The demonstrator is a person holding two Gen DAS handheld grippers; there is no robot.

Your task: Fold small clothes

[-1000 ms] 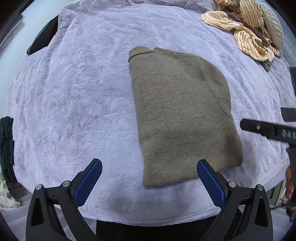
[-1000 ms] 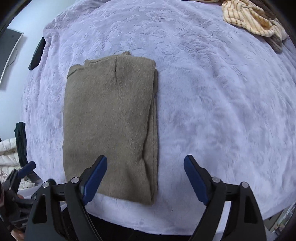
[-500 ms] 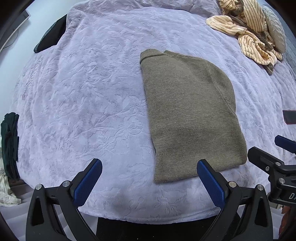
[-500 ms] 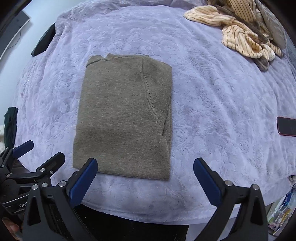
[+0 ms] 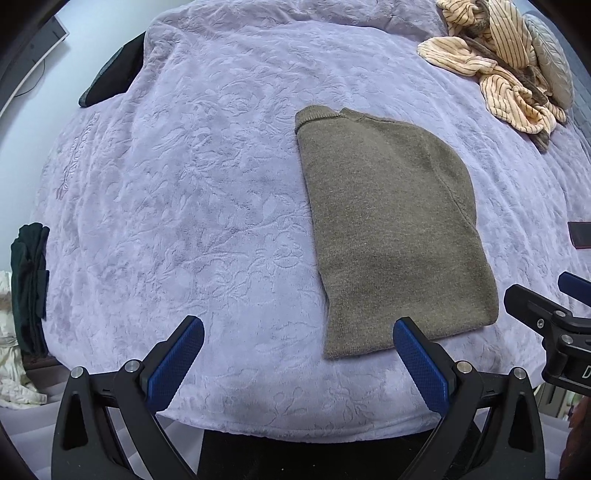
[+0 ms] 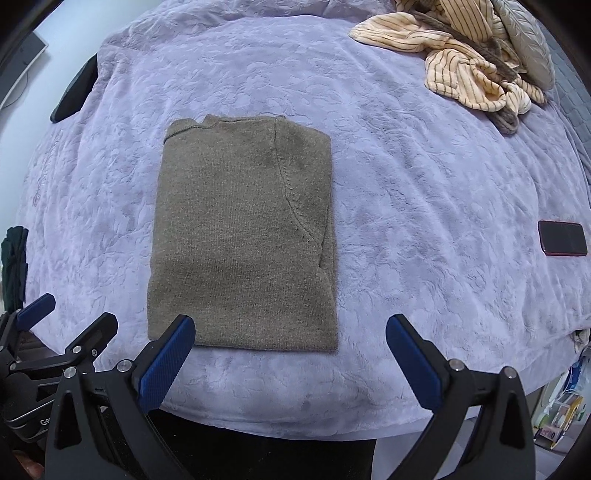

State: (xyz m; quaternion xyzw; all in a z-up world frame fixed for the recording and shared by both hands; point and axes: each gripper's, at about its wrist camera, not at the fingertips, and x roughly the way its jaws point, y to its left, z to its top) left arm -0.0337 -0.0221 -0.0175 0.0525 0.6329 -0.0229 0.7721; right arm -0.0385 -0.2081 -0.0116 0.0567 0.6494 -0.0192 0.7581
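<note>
Two views, one sweater. Left wrist view: left gripper [image 5: 297, 350] spread wide with nothing between its blue pads, hanging above the near edge of the bed; olive-brown sweater [image 5: 391, 236] lying flat on the lilac bedspread [image 5: 184, 206], folded lengthwise into a tall panel, collar at the far end, hem nearest the camera, right of centre; part of the right gripper [image 5: 546, 325] at the right edge, beside the hem; striped yellow garment [image 5: 495, 70] heaped at the far right corner with a grey cushion [image 5: 550, 66] beside it; dark clothes [image 5: 29, 288] hanging off the left side; phone [image 5: 580, 234] just cut by the right edge; black object [image 5: 114, 77] at the far left, kind not clear. Right wrist view: right gripper [image 6: 290, 350] also spread wide and empty, its left pad over the sweater's [image 6: 243, 236] near hem without pressing it; sleeve seam curving down the right half of the panel; phone [image 6: 561, 238] well apart to the right; the left gripper's [image 6: 59, 332] tips low left; bedspread [image 6: 424, 184] embossed with a leaf pattern, soft; wall [image 6: 48, 22] pale at the upper left. Step judged: side folds done, both claws free above the hem. Next move likely calls for pinching the two hem corners and carrying them up to the collar, keeping the layers together on the plush surface.
</note>
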